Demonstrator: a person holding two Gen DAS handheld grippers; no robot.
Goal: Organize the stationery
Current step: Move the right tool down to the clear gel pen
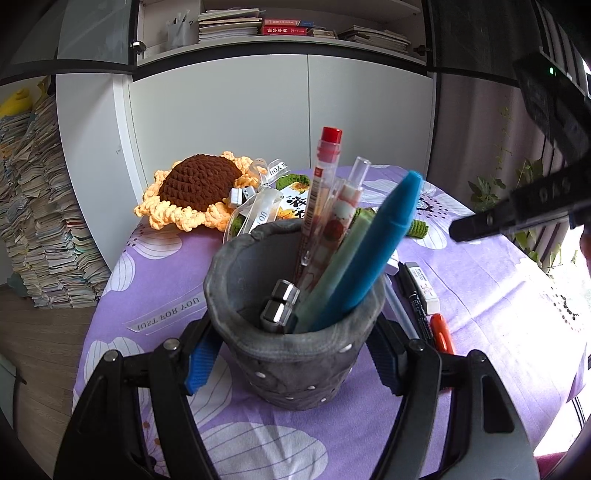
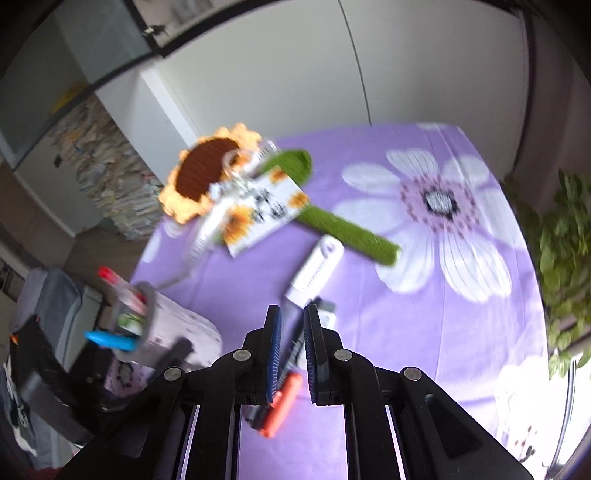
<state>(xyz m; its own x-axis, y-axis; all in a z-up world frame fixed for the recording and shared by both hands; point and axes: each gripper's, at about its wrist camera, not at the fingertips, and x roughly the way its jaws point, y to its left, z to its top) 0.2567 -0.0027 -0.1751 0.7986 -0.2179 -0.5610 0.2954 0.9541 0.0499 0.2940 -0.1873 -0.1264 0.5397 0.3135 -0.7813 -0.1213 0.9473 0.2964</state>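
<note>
Bracketing the grey pen holder (image 1: 295, 354), my left gripper (image 1: 295, 362) has blue pads at both sides; whether they press, I cannot tell. My right gripper (image 2: 291, 350) hangs shut and empty over a black marker (image 2: 295, 345).

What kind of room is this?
Probably a home study: a shelf of books, a paper stack by the cabinet, and a table under a purple floral cloth.

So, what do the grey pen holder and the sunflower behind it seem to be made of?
The grey pen holder looks like soft fabric, perhaps washed denim or felt: matte, with a floppy, uneven rim and small metal studs on its wall. The sunflower looks crocheted from chunky yarn: knotted loops show in its brown centre and orange-yellow petals, and the finish is fuzzy and dull.
</note>
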